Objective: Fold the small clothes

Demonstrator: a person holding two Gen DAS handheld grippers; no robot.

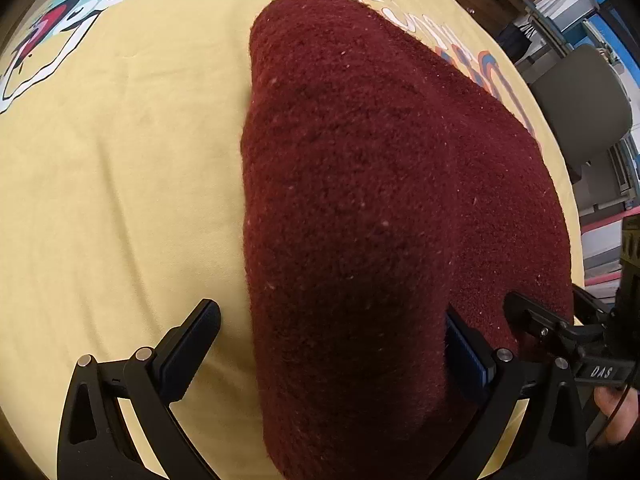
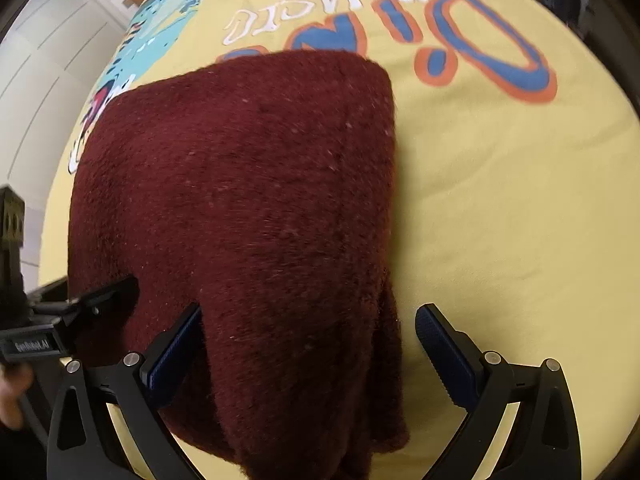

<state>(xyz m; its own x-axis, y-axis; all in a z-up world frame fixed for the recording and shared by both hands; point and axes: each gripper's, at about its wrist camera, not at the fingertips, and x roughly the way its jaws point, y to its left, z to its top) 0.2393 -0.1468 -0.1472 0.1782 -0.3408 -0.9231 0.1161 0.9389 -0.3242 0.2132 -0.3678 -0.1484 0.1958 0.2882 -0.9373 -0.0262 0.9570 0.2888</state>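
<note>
A dark red knitted garment (image 1: 360, 200) lies folded into a thick pad on the yellow printed cloth (image 1: 120, 200). My left gripper (image 1: 330, 312) is open wide and points down over the garment's near left edge, with one pad (image 1: 192, 344) over the yellow cloth and the other (image 1: 466, 352) over the knit. My right gripper (image 2: 310, 312) is open too and straddles the garment's (image 2: 248, 200) near right edge, where layered folds hang. Its pads do not press the fabric. Each view shows the other gripper at the side: the right one (image 1: 560, 328) and the left one (image 2: 80, 308).
The yellow cloth (image 2: 500, 220) carries a dinosaur print and large blue and orange letters (image 2: 480, 52). A grey chair (image 1: 580, 108) and shelves stand past the table edge on one side, white cabinet doors (image 2: 40, 92) on the other.
</note>
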